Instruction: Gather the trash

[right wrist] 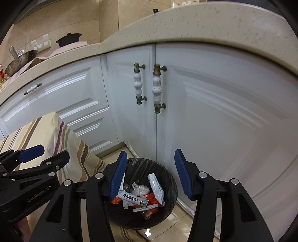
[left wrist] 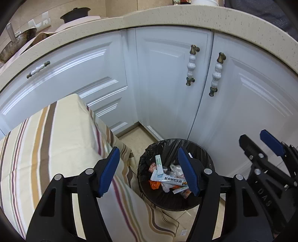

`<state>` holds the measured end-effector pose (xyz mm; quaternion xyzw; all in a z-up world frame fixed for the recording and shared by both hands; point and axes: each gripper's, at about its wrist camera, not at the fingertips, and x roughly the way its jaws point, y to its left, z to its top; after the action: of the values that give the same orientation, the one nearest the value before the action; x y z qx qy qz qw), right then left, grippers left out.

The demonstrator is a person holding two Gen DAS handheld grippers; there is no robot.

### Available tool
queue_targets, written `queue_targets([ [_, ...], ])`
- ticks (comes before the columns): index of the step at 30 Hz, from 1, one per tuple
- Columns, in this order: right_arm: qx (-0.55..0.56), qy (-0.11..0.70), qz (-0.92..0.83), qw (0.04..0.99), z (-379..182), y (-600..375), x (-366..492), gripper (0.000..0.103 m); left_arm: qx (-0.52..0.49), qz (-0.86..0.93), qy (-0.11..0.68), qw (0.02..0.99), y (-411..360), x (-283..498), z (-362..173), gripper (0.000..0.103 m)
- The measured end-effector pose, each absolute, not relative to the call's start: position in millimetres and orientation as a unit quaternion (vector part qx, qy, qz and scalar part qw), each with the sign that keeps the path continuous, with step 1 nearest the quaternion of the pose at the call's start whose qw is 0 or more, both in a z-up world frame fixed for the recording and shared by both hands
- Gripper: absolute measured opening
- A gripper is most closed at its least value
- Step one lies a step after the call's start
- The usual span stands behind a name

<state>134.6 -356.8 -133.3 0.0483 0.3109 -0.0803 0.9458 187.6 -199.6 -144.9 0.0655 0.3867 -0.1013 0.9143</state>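
A round black bin (left wrist: 203, 154) lined with a black bag stands on the floor in the cabinet corner; it also shows in the right wrist view (right wrist: 167, 176). Inside lie several wrappers and sachets (left wrist: 167, 181) (right wrist: 141, 195), white, orange and printed. My left gripper (left wrist: 150, 172) is open and empty, hovering above the bin's left rim and the table corner. My right gripper (right wrist: 150, 176) is open and empty, directly above the bin. Each gripper shows at the edge of the other's view: the right gripper (left wrist: 260, 143) and the left gripper (right wrist: 46, 154).
A table with a striped cream cloth (left wrist: 55, 145) stands left of the bin, the cloth hanging to the floor. White cabinet doors with ceramic handles (left wrist: 191, 65) close in behind and to the right. A beige countertop (left wrist: 167, 16) above carries pans (left wrist: 74, 14).
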Motion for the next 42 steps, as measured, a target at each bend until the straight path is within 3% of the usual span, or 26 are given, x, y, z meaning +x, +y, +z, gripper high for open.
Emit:
queue_targets([
  [19, 0.038, 0.255, -0.061, 0.964, -64, -308, 49, 0.066, 0.053, -0.08, 0.306, 0.947, -126, 90, -70, 0.088],
  [42, 0.015, 0.211, -0.065, 0.975, -23, -259, -49, 0.073, 0.01, -0.092, 0.251, 0.963, -56, -15, -24, 0.097],
])
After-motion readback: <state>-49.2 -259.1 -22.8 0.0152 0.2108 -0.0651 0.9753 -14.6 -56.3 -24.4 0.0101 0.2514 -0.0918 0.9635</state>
